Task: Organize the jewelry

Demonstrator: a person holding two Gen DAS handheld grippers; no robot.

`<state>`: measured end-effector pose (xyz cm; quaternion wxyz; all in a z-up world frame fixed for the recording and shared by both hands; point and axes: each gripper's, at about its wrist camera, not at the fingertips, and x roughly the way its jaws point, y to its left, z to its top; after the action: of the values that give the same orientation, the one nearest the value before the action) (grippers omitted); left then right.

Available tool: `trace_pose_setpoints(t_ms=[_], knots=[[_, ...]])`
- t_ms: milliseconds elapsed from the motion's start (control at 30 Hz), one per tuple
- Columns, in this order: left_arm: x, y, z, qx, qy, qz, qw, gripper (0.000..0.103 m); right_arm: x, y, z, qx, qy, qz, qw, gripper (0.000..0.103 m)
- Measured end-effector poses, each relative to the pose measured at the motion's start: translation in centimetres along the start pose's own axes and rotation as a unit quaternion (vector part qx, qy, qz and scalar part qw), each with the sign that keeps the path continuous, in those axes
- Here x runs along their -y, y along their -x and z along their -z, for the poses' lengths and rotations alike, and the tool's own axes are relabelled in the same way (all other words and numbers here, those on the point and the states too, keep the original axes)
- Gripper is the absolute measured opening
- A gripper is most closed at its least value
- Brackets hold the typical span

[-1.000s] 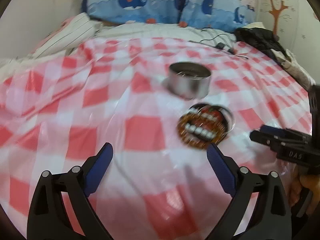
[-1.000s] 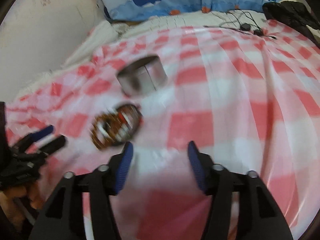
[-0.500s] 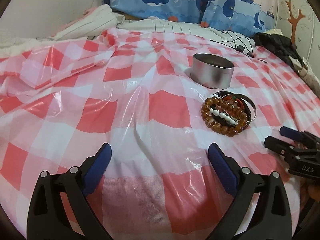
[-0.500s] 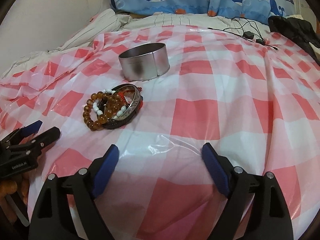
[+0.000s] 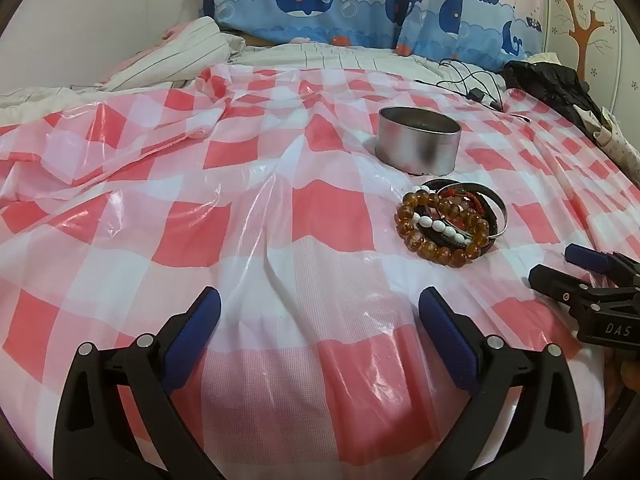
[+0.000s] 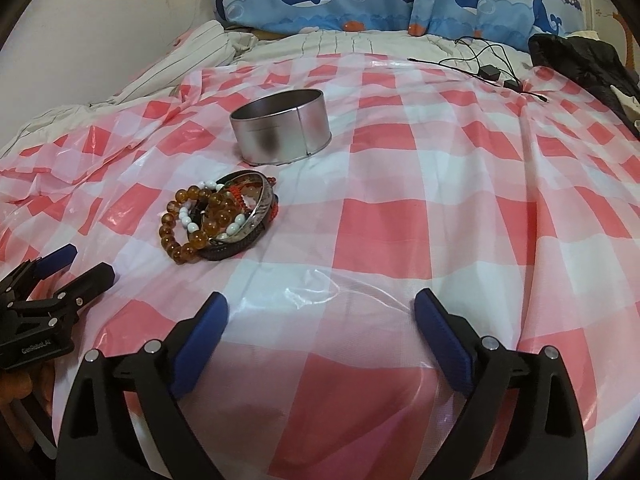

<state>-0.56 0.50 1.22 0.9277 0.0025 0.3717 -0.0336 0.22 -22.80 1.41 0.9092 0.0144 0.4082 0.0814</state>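
Observation:
A pile of bracelets lies on the red-and-white checked plastic sheet: amber beads, white beads, a red cord, a metal bangle and a dark band. Just behind it stands a round open metal tin. My left gripper hovers open over bare sheet, left of and nearer than the pile, nothing between its blue pads. My right gripper is to the right of the pile; its jaws are opening, wide apart, with nothing between them. Each gripper shows at the edge of the other's view, the right gripper and the left gripper.
The sheet covers a bed with creases at the left. Whale-print pillows and a striped blanket lie at the back. Black cables and a dark garment sit at the back right.
My right gripper's jaws have spread much wider. Both views have steadied from blur and tilted slightly, so the pile and tin sit a little differently in frame. The left jaws stay wide.

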Motion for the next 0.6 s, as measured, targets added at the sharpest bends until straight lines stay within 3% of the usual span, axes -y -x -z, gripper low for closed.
trace_pose_setpoints(t_ms=[600], knots=[[0.46, -0.18, 0.04, -0.003, -0.013, -0.014, 0.9998, 0.095, 0.02, 0.10, -0.06, 0.002, -0.002, 0.001, 1.000, 0.093]])
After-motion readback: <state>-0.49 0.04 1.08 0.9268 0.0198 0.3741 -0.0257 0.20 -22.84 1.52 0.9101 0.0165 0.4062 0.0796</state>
